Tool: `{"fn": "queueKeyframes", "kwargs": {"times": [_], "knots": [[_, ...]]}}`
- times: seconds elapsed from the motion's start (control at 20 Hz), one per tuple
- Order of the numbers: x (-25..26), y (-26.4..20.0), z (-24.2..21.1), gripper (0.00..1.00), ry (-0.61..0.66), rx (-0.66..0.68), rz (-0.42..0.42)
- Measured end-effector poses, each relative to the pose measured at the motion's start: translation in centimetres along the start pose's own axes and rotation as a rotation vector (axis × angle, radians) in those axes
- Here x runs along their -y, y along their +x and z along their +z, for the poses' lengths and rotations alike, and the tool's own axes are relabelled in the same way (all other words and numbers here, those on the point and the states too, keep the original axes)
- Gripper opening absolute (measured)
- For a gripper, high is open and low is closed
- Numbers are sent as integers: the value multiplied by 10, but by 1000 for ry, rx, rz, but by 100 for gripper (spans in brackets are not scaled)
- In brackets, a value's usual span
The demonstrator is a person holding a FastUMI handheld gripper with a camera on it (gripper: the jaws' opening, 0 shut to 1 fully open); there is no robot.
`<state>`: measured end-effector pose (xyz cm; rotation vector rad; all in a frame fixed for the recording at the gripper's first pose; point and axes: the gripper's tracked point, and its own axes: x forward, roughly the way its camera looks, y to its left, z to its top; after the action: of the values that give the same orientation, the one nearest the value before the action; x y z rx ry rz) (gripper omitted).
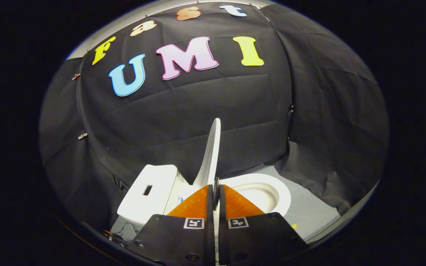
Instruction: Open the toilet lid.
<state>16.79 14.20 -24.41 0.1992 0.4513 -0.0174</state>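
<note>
A white toilet stands ahead of me, seen from its side, with the tank (150,190) on the left and the open bowl and seat (268,192) on the right. Its lid (211,155) is raised nearly upright between tank and bowl and shows edge-on, leaning slightly toward the tank. My gripper (216,189) is shut, its fingers pressed close with only a thin slit between them and nothing held. The fingertips (202,201) lie just in front of the lid's lower end and cover the hinge area.
Black cloth walls close in behind the toilet and on both sides. A grey floor (309,210) shows to the right of the bowl, with a small yellow mark (293,225) on it. Some cables (122,229) lie below the tank.
</note>
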Motion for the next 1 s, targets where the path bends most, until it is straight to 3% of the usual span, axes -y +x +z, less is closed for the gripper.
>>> {"fn": "queueKeyframes", "kwargs": {"times": [0.25,0.45,1.0], "knots": [[-39,-5,-1,9,-92,45,-29],[-81,-7,-1,9,-197,75,-20],[-183,-14,-25,10,-330,135,25]]}}
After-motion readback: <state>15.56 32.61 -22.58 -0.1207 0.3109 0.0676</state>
